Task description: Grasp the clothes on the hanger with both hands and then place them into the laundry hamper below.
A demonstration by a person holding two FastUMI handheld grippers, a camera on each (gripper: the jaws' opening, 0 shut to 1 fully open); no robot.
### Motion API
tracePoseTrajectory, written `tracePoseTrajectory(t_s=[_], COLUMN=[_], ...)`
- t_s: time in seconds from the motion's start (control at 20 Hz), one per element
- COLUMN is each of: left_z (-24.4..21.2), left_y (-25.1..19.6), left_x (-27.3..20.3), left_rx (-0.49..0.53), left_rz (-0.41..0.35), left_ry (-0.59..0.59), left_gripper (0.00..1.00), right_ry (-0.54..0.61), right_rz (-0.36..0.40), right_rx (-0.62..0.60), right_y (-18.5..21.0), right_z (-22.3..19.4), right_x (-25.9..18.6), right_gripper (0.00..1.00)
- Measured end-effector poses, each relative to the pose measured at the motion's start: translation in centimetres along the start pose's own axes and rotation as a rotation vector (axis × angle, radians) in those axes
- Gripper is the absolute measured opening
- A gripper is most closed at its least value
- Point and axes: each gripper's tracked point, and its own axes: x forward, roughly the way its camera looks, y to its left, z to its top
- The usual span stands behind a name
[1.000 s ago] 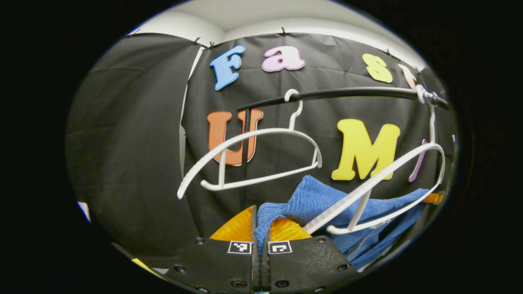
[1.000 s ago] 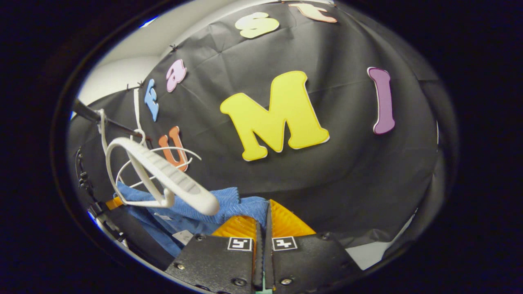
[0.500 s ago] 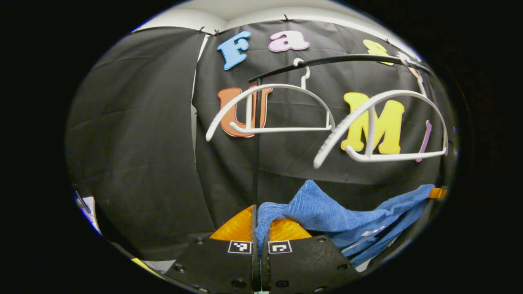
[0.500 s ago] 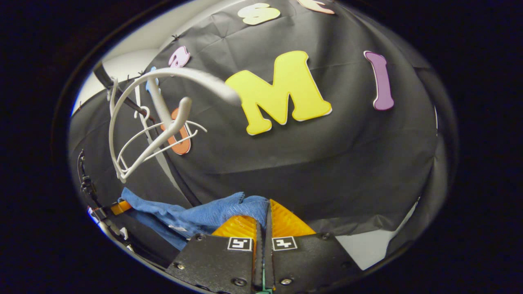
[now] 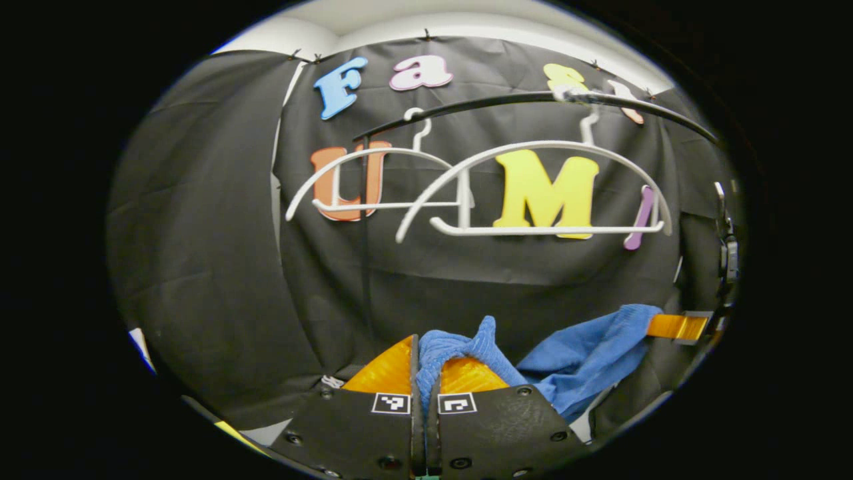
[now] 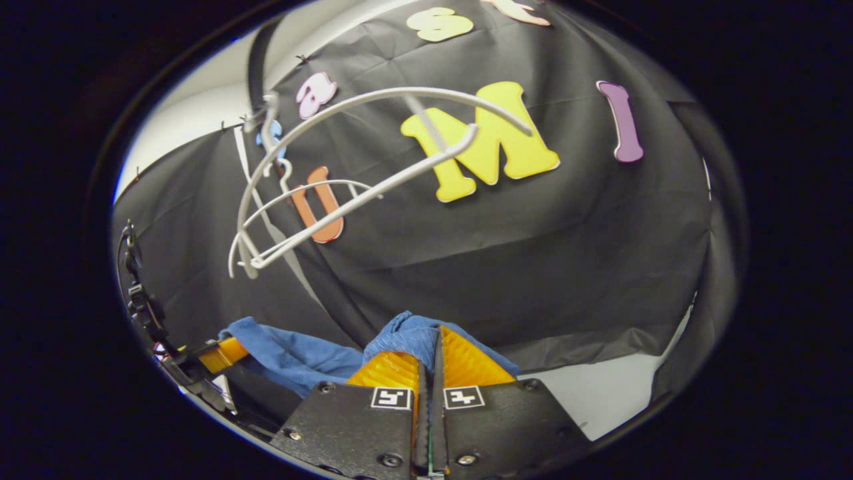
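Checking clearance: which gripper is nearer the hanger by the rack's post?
Left, probably. That hanger hangs above the left gripper, slightly left; from the right gripper it sits far up-left, behind the other hanger. Both are shut on the cloth.

clothes (image 5: 586, 347) slung between both claws | two hangers (image 5: 533, 193) on rail (image 5: 533, 100) above, wall behind

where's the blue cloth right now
The blue cloth hangs between both claws, left claw and right claw each pinching an end, below the empty white hangers.
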Motion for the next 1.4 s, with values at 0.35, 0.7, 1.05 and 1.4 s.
tracePoseTrajectory(t_s=[0.35,0.7,1.05,1.4], left_z=[-0.9,-7.8,-20.3,-31.7], left_y=[-6.0,-7.3,-6.5,-5.3], left_x=[-2.0,-1.0,0.1,-0.5], left_rx=[0.001,-0.095,-0.142,-0.196], left_rz=[-0.162,-0.216,-0.205,-0.165], left_ry=[0.008,0.089,0.279,0.512], left_gripper=[0.01,0.01,0.01,0.05], right_ry=[0.014,0.113,0.308,0.534], right_rz=[0.069,0.064,-0.018,-0.123], right_rx=[-0.05,0.028,0.053,0.042], right_y=[6.9,5.7,0.9,-3.6], right_z=[-3.2,-10.1,-20.8,-31.9], right_x=[-1.1,0.7,2.8,3.8], right_gripper=[0.05,0.05,0.05,0.05])
